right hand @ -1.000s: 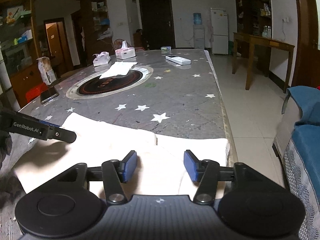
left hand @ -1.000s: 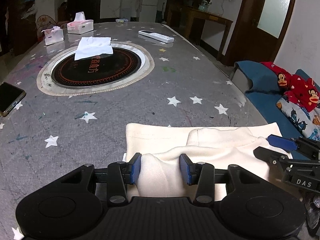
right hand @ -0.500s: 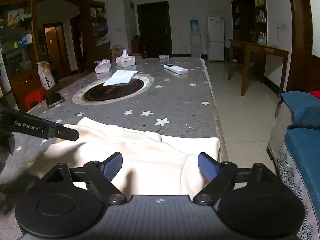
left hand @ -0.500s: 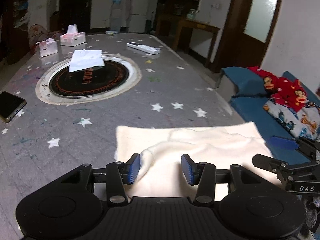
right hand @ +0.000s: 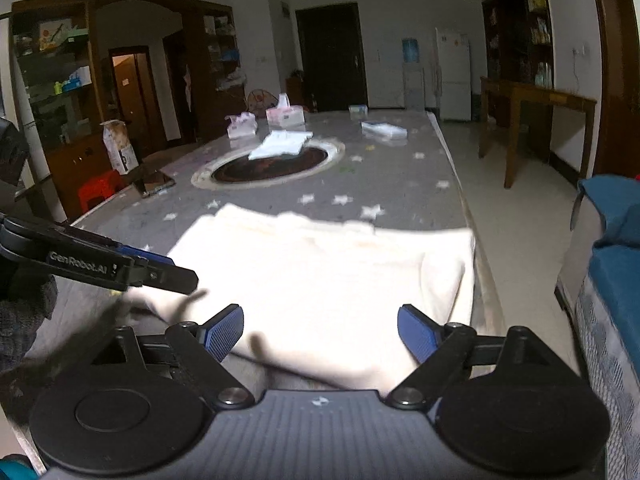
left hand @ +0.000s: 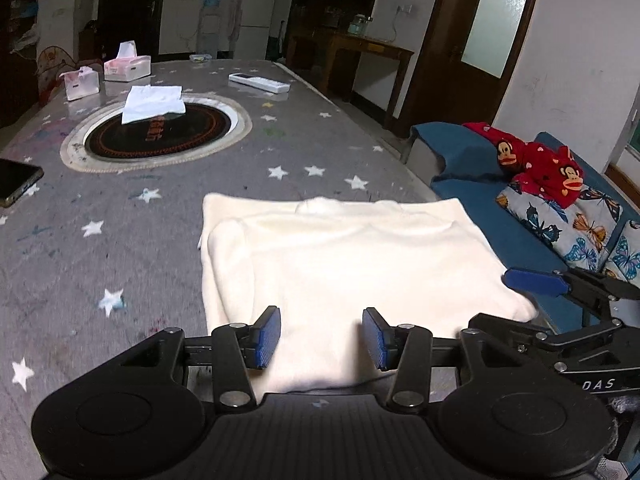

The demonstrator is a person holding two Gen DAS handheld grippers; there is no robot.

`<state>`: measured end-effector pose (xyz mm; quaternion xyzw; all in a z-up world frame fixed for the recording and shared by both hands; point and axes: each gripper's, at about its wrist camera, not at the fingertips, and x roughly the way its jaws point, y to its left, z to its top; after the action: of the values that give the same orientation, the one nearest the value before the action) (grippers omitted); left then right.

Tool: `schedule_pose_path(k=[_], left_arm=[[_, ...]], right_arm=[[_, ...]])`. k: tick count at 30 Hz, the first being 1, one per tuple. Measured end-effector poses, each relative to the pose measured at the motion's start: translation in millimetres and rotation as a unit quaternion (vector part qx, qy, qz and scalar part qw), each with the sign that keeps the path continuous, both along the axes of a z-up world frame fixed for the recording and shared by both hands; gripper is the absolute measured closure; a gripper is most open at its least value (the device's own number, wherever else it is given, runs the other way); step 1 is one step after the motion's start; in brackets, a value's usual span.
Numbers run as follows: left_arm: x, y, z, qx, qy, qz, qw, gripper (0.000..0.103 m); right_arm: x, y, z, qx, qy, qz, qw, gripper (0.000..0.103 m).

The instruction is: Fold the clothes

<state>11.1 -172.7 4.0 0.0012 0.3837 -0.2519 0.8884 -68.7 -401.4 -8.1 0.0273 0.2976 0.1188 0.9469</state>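
A cream garment (left hand: pixel 360 256) lies folded flat on the grey star-patterned table (left hand: pixel 120 240), close to its near right corner. My left gripper (left hand: pixel 320 336) hovers over the garment's near edge. Its jaws stand apart and no cloth is pinched between the blue pads. In the right wrist view the same garment (right hand: pixel 320 272) spreads out ahead of my right gripper (right hand: pixel 320 332), whose jaws are wide open above the cloth. Each gripper shows in the other's view: the right gripper (left hand: pixel 516 300) at the garment's right edge, the left gripper (right hand: pixel 172 270) at its left edge.
Farther back a round black hotplate (left hand: pixel 160 136) carries a white folded cloth (left hand: pixel 154 102). Two tissue boxes (left hand: pixel 127 68), a white remote (left hand: pixel 259 83) and a phone (left hand: pixel 16 182) also lie on the table. A blue sofa with red monkey-print fabric (left hand: pixel 536 164) stands right of the table.
Both grippers have drawn back toward the table's near edge. The right jaws have spread wide. The raised fold between the left pads is gone and the garment lies flat.
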Motion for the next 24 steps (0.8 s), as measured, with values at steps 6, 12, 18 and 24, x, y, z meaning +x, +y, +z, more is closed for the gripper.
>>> schedule_pose_path(k=[6, 12, 18, 24], left_arm=[[-7.7, 0.2, 2.0, 0.008, -0.019, -0.007, 0.9998, 0.055], [-10.7, 10.9, 7.2, -0.006, -0.023, 0.007, 0.9997, 0.055], [-8.5, 13.6, -3.4, 0.01, -0.017, 0.015, 0.9997, 0.056], [-11.0, 15.5, 3.5, 0.0, -0.02, 0.018, 0.9996, 0.055]], right_arm=[[-4.5, 4.4, -3.4, -0.018, -0.001, 0.001, 1.0, 0.017], [-4.8, 8.5, 4.5, -0.013, -0.012, 0.007, 1.0, 0.017], [-2.3, 12.1, -6.0, -0.025, 0.002, 0.009, 1.0, 0.017], [-6.7, 13.0, 3.1, -0.009, -0.005, 0.013, 1.0, 0.016]])
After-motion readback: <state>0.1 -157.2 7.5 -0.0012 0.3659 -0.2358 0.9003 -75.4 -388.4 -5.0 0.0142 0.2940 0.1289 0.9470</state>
